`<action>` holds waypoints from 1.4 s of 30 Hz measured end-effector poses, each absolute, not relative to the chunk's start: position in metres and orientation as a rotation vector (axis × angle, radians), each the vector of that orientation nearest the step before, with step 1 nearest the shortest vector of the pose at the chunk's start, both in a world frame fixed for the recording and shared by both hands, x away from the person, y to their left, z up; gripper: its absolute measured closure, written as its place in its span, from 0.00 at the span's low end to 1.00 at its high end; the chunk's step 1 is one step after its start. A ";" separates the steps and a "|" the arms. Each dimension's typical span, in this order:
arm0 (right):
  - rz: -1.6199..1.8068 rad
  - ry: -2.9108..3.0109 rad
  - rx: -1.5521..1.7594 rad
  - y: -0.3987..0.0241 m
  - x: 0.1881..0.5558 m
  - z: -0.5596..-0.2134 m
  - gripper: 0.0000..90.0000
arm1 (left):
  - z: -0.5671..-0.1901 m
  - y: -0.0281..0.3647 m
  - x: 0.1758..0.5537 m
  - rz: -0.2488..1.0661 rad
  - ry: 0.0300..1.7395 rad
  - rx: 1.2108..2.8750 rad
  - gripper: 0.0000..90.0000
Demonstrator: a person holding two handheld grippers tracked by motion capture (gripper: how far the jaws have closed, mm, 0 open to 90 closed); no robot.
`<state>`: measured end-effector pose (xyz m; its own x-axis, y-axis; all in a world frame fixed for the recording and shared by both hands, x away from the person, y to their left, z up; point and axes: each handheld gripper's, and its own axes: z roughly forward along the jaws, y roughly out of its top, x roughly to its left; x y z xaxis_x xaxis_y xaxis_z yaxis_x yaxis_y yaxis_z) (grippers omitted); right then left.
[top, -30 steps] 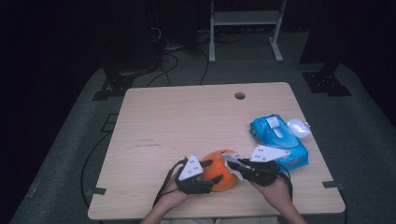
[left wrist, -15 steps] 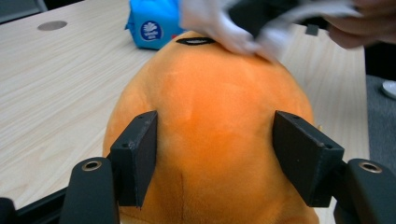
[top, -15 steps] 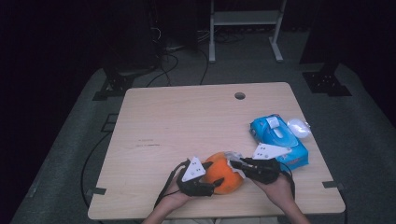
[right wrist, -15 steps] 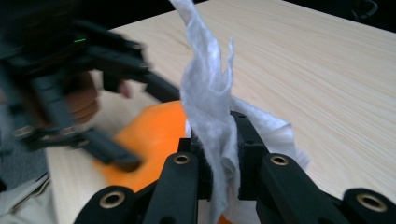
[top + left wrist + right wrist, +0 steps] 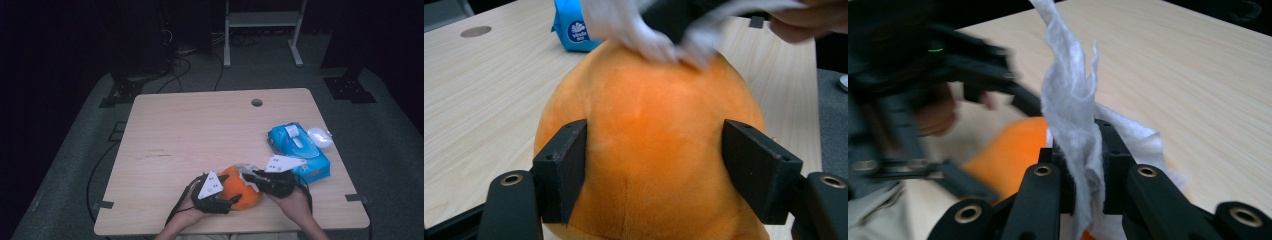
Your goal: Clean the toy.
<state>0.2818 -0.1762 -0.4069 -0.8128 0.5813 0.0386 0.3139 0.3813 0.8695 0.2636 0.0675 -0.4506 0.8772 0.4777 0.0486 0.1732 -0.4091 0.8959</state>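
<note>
Both forearms are seen entering from the bottom edge of the high view, near its centre. The left gripper (image 5: 231, 199) is held low in the frame, angled toward the right, and its jaws are pressed against the two sides of an orange plush toy (image 5: 649, 145). The right gripper (image 5: 249, 176) is pointed toward the left, just above the toy, and its jaws are closed tight on a white tissue (image 5: 1075, 120), which is pinched between them.

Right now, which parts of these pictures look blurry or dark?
High view: dark surroundings, lit table. Left gripper view: white wipe smeared, orange plush sharp. Right gripper view: left gripper blurred, wipe sharp between the fingers.
</note>
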 end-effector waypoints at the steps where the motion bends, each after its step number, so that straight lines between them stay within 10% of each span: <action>1: 1.359 2.349 0.809 -0.184 0.285 -0.408 0.90 | -0.449 0.068 0.264 0.362 0.480 1.985 0.32; 42: 1.320 2.440 0.685 -0.201 0.261 -0.410 0.89 | -0.457 0.074 0.269 0.336 0.505 1.989 0.31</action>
<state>0.2608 -0.2006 -0.4097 -0.8472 0.5308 -0.0226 0.2716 0.4692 0.8403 0.2692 0.0742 -0.4570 0.8736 0.4864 0.0179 0.2041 -0.3994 0.8938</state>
